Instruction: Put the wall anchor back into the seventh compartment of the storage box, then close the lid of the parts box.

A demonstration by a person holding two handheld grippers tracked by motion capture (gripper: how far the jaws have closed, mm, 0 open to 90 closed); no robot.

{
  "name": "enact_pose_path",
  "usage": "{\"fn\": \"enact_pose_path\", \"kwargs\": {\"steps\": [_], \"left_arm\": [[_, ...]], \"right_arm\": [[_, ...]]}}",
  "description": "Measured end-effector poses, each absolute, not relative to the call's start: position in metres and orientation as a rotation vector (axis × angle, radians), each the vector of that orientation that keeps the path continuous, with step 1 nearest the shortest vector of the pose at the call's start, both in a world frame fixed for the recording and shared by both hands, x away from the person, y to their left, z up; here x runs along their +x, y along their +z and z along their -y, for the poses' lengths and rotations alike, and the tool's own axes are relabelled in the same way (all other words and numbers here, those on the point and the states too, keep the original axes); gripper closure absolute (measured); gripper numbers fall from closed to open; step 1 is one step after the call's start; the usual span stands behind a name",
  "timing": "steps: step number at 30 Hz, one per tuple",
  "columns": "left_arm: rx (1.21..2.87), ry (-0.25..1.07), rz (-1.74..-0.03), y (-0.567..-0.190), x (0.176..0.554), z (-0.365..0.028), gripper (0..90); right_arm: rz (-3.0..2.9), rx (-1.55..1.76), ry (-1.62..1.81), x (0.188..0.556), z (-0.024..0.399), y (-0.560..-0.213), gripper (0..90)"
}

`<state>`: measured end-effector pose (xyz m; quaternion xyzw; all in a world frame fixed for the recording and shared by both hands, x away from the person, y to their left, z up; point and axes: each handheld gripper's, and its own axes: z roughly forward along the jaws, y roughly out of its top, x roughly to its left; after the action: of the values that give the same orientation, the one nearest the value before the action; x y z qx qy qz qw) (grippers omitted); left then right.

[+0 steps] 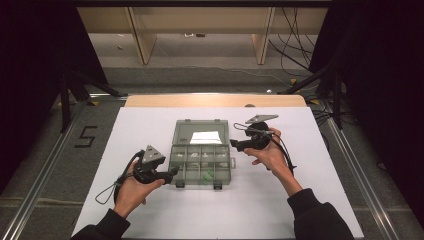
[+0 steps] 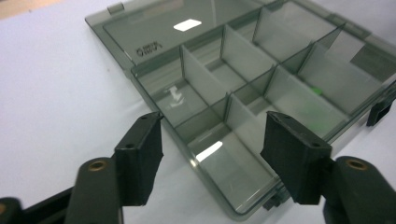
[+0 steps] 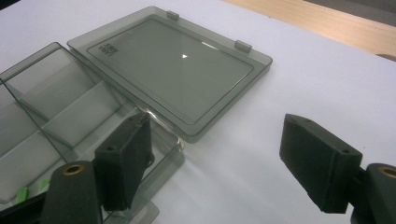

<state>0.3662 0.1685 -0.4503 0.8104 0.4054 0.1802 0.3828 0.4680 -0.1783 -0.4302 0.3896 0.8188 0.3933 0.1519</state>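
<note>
White table [image 1: 150,210]; grey compartment box [image 1: 201,165] lies open at centre, lid [image 1: 202,133] flat behind. Left gripper [image 1: 173,172] at box's left edge, jaws spread, pinching nothing; right gripper [image 1: 234,145] at right edge, jaws spread, empty.

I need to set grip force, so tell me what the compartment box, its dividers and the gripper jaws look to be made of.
Compartment box: smoky grey see-through plastic, glossy; the lid mirrors a lamp.
Dividers: thin, paler translucent plastic, probably, with a duller sheen.
Left gripper and right gripper: matte black jaws with faint ridges, likely printed plastic, with brass-looking screw inserts.
</note>
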Motion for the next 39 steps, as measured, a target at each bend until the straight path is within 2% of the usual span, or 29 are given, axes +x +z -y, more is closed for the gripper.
{"fn": "enact_pose_path", "kwargs": {"steps": [5,7,8,10,29,39], "left_arm": [[2.154,0.448,-1.057,-0.454,0.368,-0.172,42.9],[2.1,0.441,-1.086,-0.456,0.369,-0.17,44.3],[2.163,0.431,-1.063,-0.455,0.369,-0.173,45.2],[2.173,0.423,-1.065,-0.456,0.37,-0.173,46.7],[2.16,0.364,-1.125,-0.466,0.372,-0.168,63.3],[2.152,0.362,-1.159,-0.465,0.371,-0.166,66.4]], "right_arm": [[-2.364,1.119,1.118,0.467,0.174,-0.431,26.1],[-2.363,1.102,1.124,0.468,0.174,-0.432,26.1],[-2.367,1.127,1.111,0.468,0.174,-0.432,26.1],[-2.362,1.141,1.099,0.469,0.175,-0.433,26.1],[-2.383,1.105,1.093,0.471,0.161,-0.439,26.0],[-2.397,1.167,1.124,0.478,0.154,-0.443,26.0]]}}
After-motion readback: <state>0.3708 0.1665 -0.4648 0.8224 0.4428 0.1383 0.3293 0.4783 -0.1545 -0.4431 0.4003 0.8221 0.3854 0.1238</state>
